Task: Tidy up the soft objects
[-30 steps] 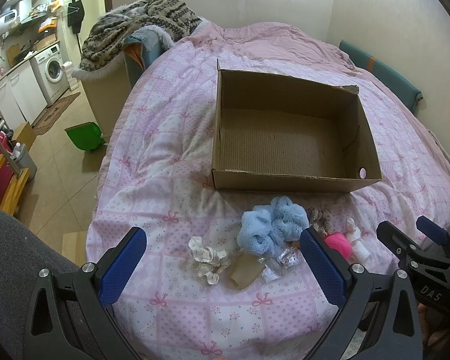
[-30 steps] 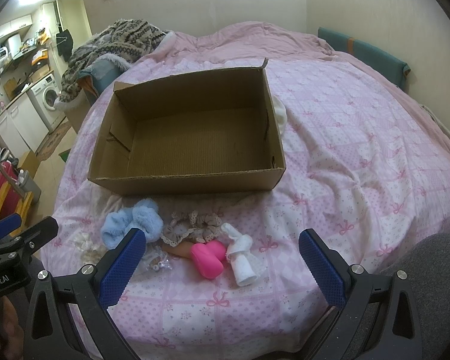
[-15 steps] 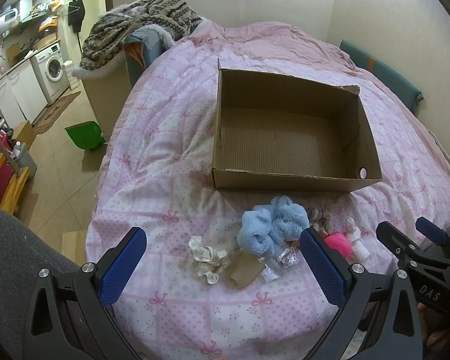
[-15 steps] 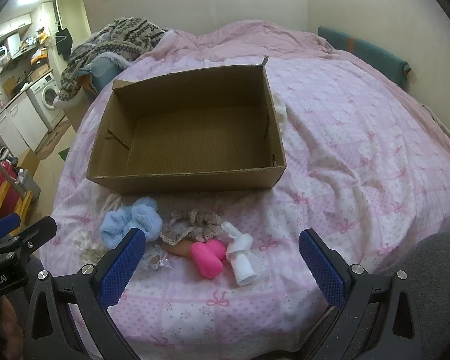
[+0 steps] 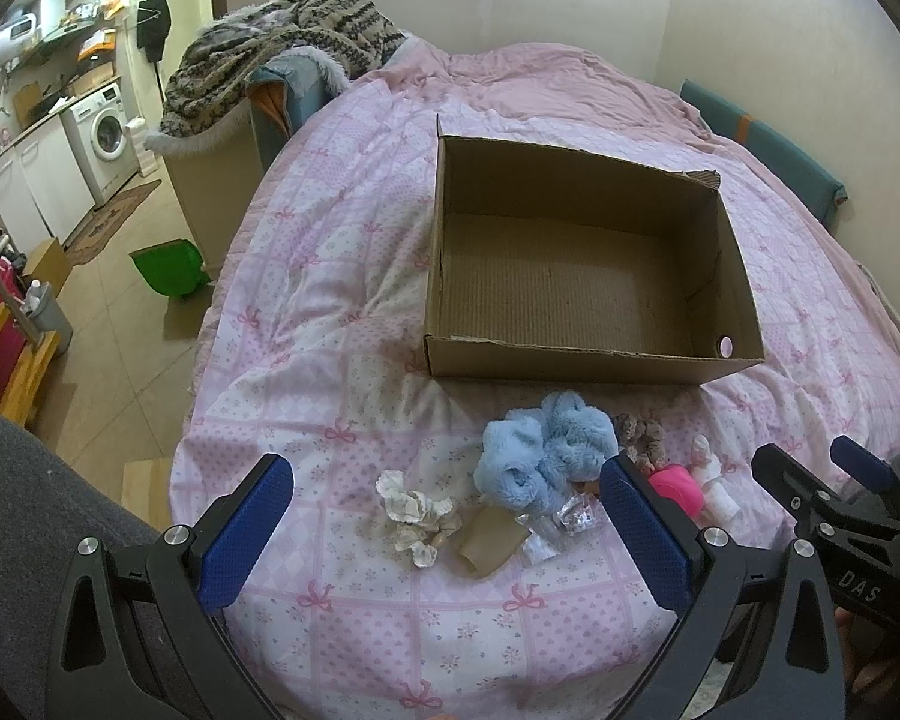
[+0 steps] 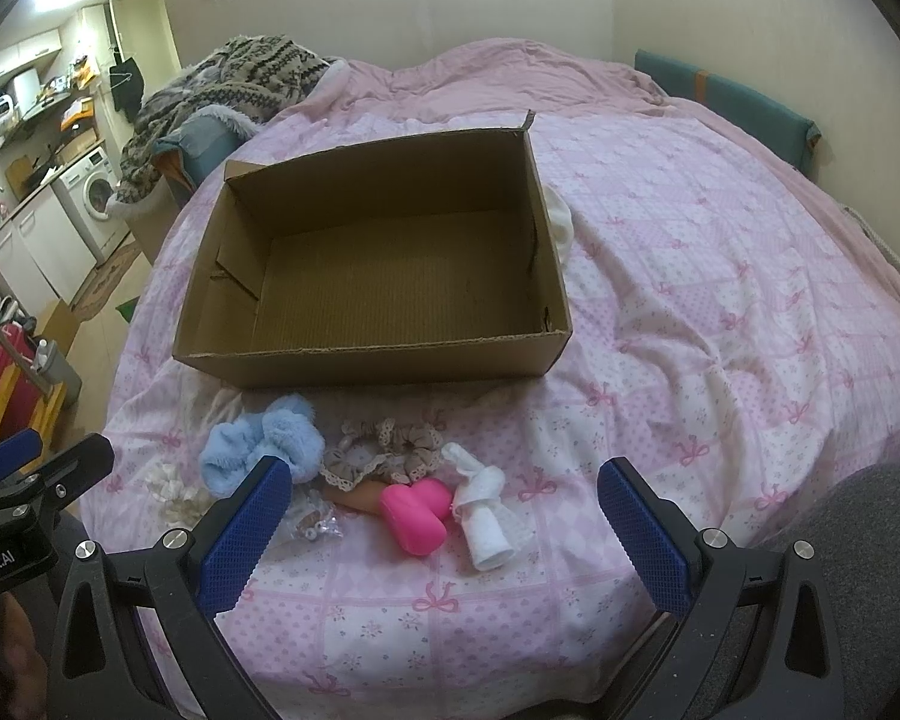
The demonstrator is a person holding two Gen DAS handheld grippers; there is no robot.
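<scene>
An empty cardboard box (image 5: 576, 360) (image 6: 366, 366) lies on the pink bed. In front of it lies a row of soft items: a fluffy blue piece (image 5: 540, 459) (image 6: 264, 444), a white crumpled piece (image 5: 411, 510) (image 6: 171, 489), a tan piece (image 5: 489, 540), a lace scrunchie (image 6: 384, 447) (image 5: 639, 432), a pink item (image 6: 417, 513) (image 5: 678, 489) and a white sock (image 6: 480, 507) (image 5: 711, 477). My left gripper (image 5: 444, 531) is open and empty above the white and tan pieces. My right gripper (image 6: 444, 531) is open and empty above the pink item and sock.
A patterned blanket (image 5: 282, 54) lies on furniture beyond the bed's far left. A green dustpan (image 5: 168, 270) lies on the floor at left, near a washing machine (image 5: 105, 132). A teal headboard pad (image 5: 762, 150) lines the right wall. Small clear wrappers (image 5: 561, 522) lie among the items.
Both grippers have drifted very slightly; the objects and box have not moved. Both stay open.
</scene>
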